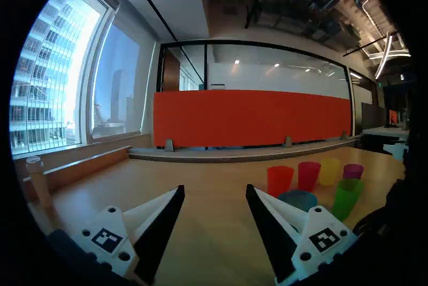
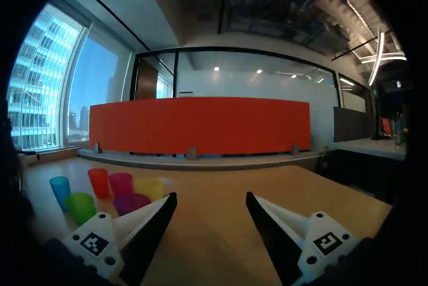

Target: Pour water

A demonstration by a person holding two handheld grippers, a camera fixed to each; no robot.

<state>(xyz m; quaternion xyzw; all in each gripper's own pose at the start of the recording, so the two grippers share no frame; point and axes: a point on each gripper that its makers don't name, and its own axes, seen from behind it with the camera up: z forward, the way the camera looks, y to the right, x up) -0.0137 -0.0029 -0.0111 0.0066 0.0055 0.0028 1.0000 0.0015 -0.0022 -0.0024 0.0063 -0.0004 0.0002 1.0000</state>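
Observation:
In the left gripper view my left gripper (image 1: 215, 188) is open over the wooden table (image 1: 214, 232), nothing between its fingers. To its right stand several plastic cups: orange (image 1: 280, 179), pink (image 1: 308, 175), yellow (image 1: 329, 171), purple (image 1: 353, 170), blue (image 1: 298, 200) and green (image 1: 347, 198). In the right gripper view my right gripper (image 2: 211, 196) is open too and holds nothing. The same cups sit to its left: blue (image 2: 60, 191), green (image 2: 81, 207), orange (image 2: 99, 182), pink (image 2: 121, 183), yellow (image 2: 148, 188), purple (image 2: 131, 202).
An orange divider panel (image 1: 251, 117) runs along the table's far edge. A slim bottle with a cap (image 1: 37, 179) stands at the left by the window ledge. A second desk (image 2: 369, 147) lies beyond the table on the right.

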